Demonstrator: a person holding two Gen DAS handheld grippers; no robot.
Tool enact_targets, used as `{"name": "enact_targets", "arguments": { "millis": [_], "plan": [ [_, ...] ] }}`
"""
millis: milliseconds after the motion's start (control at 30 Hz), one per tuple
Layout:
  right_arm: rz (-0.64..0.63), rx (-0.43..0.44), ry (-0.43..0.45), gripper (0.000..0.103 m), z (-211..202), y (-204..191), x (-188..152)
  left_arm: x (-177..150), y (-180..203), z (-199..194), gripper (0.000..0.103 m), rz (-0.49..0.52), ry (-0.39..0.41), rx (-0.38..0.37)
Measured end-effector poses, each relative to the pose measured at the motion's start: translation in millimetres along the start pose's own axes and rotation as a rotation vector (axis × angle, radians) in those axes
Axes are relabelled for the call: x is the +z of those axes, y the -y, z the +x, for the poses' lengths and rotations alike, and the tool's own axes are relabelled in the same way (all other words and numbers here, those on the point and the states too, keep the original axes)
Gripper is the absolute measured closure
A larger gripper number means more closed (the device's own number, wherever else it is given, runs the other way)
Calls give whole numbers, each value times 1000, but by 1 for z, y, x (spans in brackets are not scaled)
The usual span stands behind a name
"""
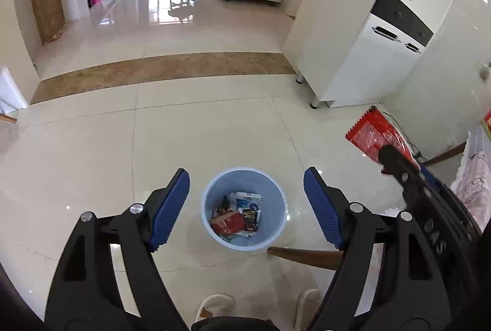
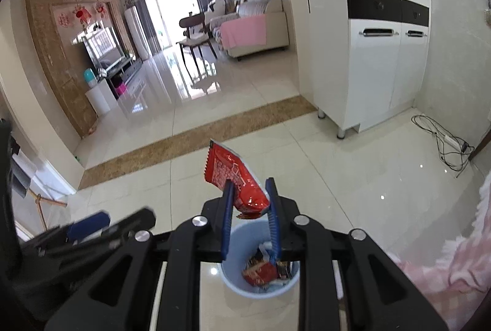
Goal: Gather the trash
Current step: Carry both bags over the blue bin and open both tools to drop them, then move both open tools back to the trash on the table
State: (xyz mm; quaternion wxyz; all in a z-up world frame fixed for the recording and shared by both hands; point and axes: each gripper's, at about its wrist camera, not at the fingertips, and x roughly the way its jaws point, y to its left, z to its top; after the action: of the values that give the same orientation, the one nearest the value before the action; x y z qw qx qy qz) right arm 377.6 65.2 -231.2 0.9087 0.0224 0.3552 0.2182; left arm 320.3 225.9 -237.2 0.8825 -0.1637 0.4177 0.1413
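Observation:
A light blue bin [image 1: 207, 208] stands on the tiled floor with several wrappers and cartons [image 1: 236, 216] inside. My left gripper [image 1: 247, 174] hangs open and empty above it, one blue pad on each side of the bin. A red snack wrapper [image 2: 227, 168] sticks up between the pads of my right gripper [image 2: 249, 182] and touches both of them. It sits just above the bin [image 2: 233, 279]. In the left wrist view the same red wrapper [image 1: 368, 134] shows at the tip of the right gripper [image 1: 388, 154], up and to the right of the bin.
A white cabinet [image 2: 353, 70] on metal legs stands at the right, with cables [image 2: 445, 144] on the floor beside it. A wooden leg [image 1: 307, 257] lies close to the bin. The person's slippers [image 1: 214, 306] are below, and a pink cloth [image 2: 445, 269] is at the right.

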Motion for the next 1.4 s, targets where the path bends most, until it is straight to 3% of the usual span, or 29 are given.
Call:
{"name": "enact_targets", "arguments": {
  "millis": [67,200,433,800,1100,1400],
  "plan": [
    [2,4,-4,60,7,0,2,1,1,-4,27,12,17,33],
    [24,-6,-18,50,3,6,1,3,3,-13,27,20,37,31],
    [57,-35,11,46,-40,21,-1,5,20,-41,27,48,80,-6],
    [75,-88,147,38,-144,31,1,-5,59,-113,26,100,179,-82],
    [103,-188,295,33,-261,56,-17,-32,109,-187,25,177,282,-200],
    [225,-302,401,29,-361,108,-67,-84,189,-235,24,276,319,-321]
  ]
}}
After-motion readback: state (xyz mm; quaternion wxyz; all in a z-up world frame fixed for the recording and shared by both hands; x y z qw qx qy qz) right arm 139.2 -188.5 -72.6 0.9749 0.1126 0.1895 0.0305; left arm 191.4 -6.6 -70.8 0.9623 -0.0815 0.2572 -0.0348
